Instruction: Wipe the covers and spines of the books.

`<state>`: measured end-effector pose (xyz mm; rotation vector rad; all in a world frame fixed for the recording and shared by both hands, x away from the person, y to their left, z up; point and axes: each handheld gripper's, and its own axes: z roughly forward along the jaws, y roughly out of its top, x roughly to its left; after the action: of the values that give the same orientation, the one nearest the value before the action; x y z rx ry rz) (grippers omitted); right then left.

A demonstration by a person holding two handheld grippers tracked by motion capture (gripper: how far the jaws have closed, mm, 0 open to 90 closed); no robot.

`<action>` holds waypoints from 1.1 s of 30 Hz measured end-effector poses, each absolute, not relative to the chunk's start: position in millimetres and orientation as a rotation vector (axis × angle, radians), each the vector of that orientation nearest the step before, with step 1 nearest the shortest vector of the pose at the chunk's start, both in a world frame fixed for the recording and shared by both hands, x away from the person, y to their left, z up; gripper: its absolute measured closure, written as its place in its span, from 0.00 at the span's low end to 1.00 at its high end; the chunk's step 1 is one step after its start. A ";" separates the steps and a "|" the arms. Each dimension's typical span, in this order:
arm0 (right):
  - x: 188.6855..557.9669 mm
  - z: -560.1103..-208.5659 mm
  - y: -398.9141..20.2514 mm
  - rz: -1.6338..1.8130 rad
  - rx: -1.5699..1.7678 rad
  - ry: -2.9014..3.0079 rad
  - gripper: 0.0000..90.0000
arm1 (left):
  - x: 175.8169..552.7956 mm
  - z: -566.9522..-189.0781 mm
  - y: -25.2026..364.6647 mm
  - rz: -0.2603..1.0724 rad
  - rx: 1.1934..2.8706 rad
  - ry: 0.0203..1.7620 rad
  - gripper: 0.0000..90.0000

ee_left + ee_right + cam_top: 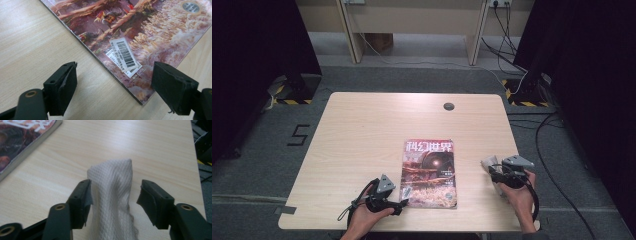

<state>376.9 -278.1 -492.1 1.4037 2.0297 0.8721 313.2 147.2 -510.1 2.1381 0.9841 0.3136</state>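
A magazine [429,172] with a red and brown cover lies flat on the wooden table [362,130], near its front edge. My left gripper [404,202] rests at the magazine's near left corner. In the left gripper view its jaws [115,85] stand wide open on either side of the magazine's [140,32] spine edge, close to a barcode sticker [125,53], gripping nothing. To the right, my right gripper [492,172] is over a white woven cloth [488,162]. In the right gripper view the cloth [112,185] stands bunched between the open jaws [113,200]. It touches the left pad and is clear of the right one.
A round cable hole [448,106] sits near the table's far edge. The table's right edge [514,165] is close to my right hand. Black curtains stand at both sides, and cables [557,150] run over the floor to the right.
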 end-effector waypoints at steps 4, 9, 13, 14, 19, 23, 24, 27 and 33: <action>376.9 -487.4 -275.4 0.930 1.385 2.014 0.43 | 312.2 -510.3 146.7 0.313 2.140 0.984 0.23; 373.9 -481.0 -259.6 0.950 1.282 2.089 0.42 | 312.1 -511.2 145.7 0.313 2.142 0.981 0.23; 372.8 -483.1 -243.8 0.952 1.159 2.169 0.43 | 311.9 -511.6 145.2 0.311 2.142 0.981 0.22; 372.6 -482.8 -240.4 0.939 1.124 2.174 0.42 | 311.4 -511.8 145.0 0.306 2.141 0.981 0.22; 373.4 -483.0 -225.5 0.941 1.130 2.209 0.38 | 311.6 -513.1 142.9 0.297 2.137 0.972 0.22; 380.5 -481.3 -210.3 0.953 1.077 2.242 0.39 | 310.5 -513.5 141.9 0.287 2.138 0.964 0.22; 382.1 -480.4 -207.4 0.953 1.067 2.243 0.39 | 310.4 -513.9 142.0 0.283 2.134 0.964 0.22; 389.7 -477.7 -194.5 0.982 1.067 2.259 0.38 | 310.8 -514.0 142.5 0.272 2.130 0.966 0.22; 415.9 -474.4 -166.5 0.972 1.052 2.277 0.34 | 309.9 -514.4 141.4 0.274 2.132 0.963 0.22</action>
<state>415.9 -166.5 -474.4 1.0519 2.2771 0.9718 309.9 141.4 -514.4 2.1325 0.9626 0.2743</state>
